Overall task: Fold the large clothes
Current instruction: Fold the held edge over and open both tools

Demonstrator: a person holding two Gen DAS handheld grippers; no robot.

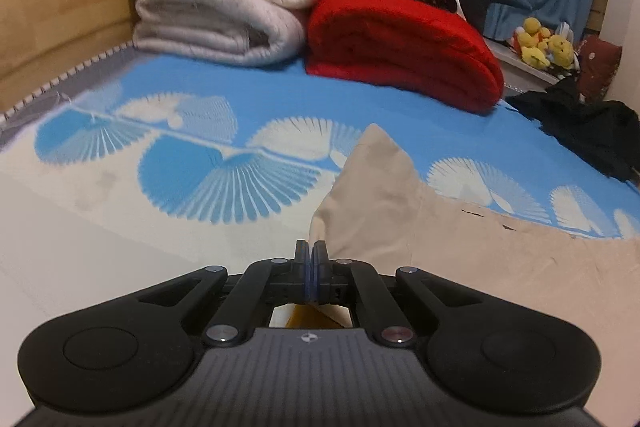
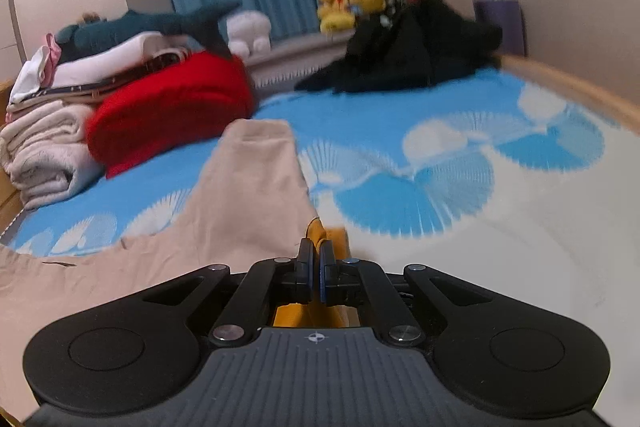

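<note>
A large beige garment with a yellow inner side lies spread on the bed, a sleeve pointing away. My left gripper is shut on its near left edge; beige and yellow cloth shows under the jaws. In the right wrist view the same garment stretches to the left. My right gripper is shut on its near right edge, with the yellow cloth bunched between the fingers.
The blue and white patterned bedspread covers the bed. A red folded blanket and a stack of cream blankets sit at the far side. A black garment heap and yellow plush toys lie near the blue curtain. A wooden bed edge runs on the right.
</note>
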